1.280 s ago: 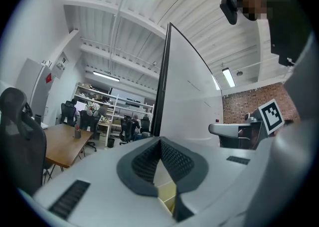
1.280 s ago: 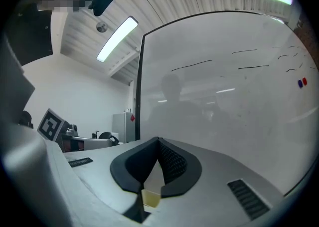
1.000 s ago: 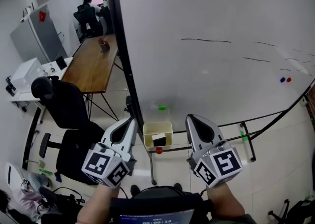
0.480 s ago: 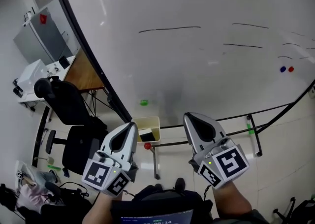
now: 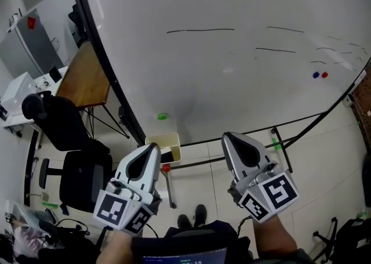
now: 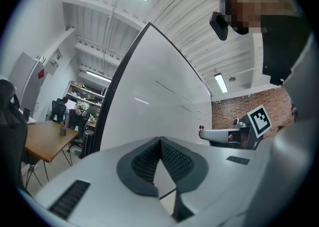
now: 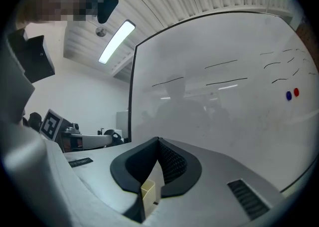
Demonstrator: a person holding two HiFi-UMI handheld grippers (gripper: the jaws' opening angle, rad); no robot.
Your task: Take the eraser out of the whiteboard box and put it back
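The yellow whiteboard box (image 5: 164, 140) hangs at the bottom edge of the big whiteboard (image 5: 232, 71). A dark bit of the eraser (image 5: 167, 154) shows inside it, mostly hidden by my left gripper. My left gripper (image 5: 153, 146) is shut and empty, its tip just left of the box. My right gripper (image 5: 227, 136) is also shut and empty, to the right of the box. In the left gripper view the left gripper (image 6: 160, 142) points along the board. In the right gripper view the box (image 7: 147, 191) peeks through under the right gripper (image 7: 158, 141).
A red knob (image 5: 166, 167) sits under the box and a green magnet (image 5: 162, 116) above it. Blue and red magnets (image 5: 320, 75) cling at the board's right. The board's stand legs (image 5: 278, 141) cross the tiled floor. A wooden desk (image 5: 86, 77) and black chair (image 5: 64, 126) stand left.
The board and box have slid left in the head view, so the box has gone from between the grippers to beside the left one. Both grippers stay shut.
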